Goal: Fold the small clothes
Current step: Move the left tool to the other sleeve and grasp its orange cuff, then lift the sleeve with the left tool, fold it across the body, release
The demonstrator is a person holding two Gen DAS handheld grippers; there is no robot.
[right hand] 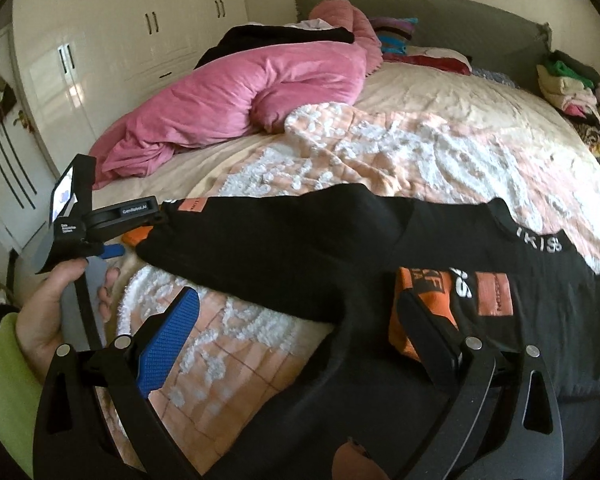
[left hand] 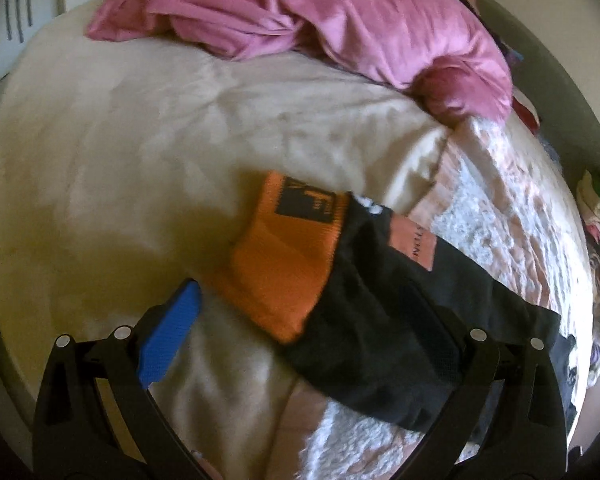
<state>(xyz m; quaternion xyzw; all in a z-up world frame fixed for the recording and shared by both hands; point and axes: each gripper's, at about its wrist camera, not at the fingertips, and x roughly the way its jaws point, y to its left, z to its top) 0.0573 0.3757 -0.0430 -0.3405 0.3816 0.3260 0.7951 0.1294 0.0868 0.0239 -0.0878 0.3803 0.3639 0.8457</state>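
While both grippers hovered low over the bed, the black knit garment with orange cuff and white lettering [right hand: 340, 248] lay stretched left to right across the near part of the peach-and-white tufted bedspread [right hand: 400, 148], its orange end [left hand: 276, 264] at the left. It looked light, soft and limp, likely to sag and bunch once lifted, so a pinch at the thicker ribbed cuff or a hem corner seemed the surest hold. The left gripper [left hand: 304, 344] stood with jaws wide apart astride the cuff, clamped on nothing; the right gripper [right hand: 300, 344] was likewise spread, straddling black cloth near the lettering. The bedding looked plush and yielding, with a cream sheet [left hand: 120, 152] further left. A crumpled pink velvety blanket [right hand: 240, 84] lay far left, white wardrobe doors [right hand: 132, 32] stood behind it, and stacked clothes [right hand: 572, 84] sat far right.
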